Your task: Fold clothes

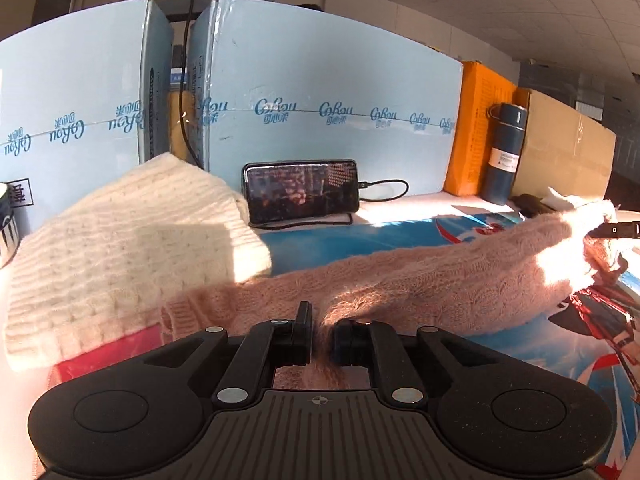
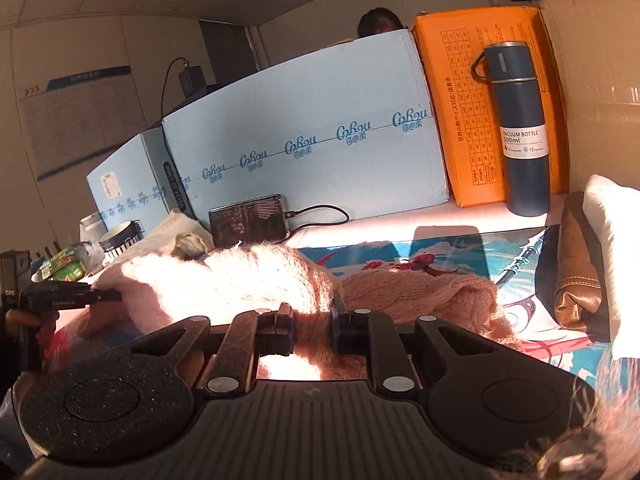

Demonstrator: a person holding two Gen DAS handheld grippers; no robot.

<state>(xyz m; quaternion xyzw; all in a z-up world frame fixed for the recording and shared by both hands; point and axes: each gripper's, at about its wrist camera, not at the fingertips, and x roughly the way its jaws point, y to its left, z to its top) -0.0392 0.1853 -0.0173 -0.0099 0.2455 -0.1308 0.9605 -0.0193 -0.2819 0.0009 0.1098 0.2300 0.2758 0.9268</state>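
A fuzzy pink knit sweater (image 1: pixel 420 284) stretches across the printed blue mat (image 1: pixel 360 240) between my two grippers. My left gripper (image 1: pixel 323 340) is shut on a pinch of the pink sweater at its near edge. My right gripper (image 2: pixel 312 334) is shut on the same sweater (image 2: pixel 248 276), which bunches up above its fingers. The right gripper's tip shows at the far right of the left wrist view (image 1: pixel 616 231). The left gripper shows at the left edge of the right wrist view (image 2: pixel 72 298). A folded cream knit (image 1: pixel 120 252) lies to the left.
Light blue cartons (image 1: pixel 328 120), an orange box (image 1: pixel 476 128) and a brown carton (image 1: pixel 568 152) wall the back. A phone (image 1: pixel 302 190) on a cable leans there. A dark vacuum bottle (image 2: pixel 522 128) stands at the right. A brown bag (image 2: pixel 576 264) and white cloth (image 2: pixel 612 248) lie far right.
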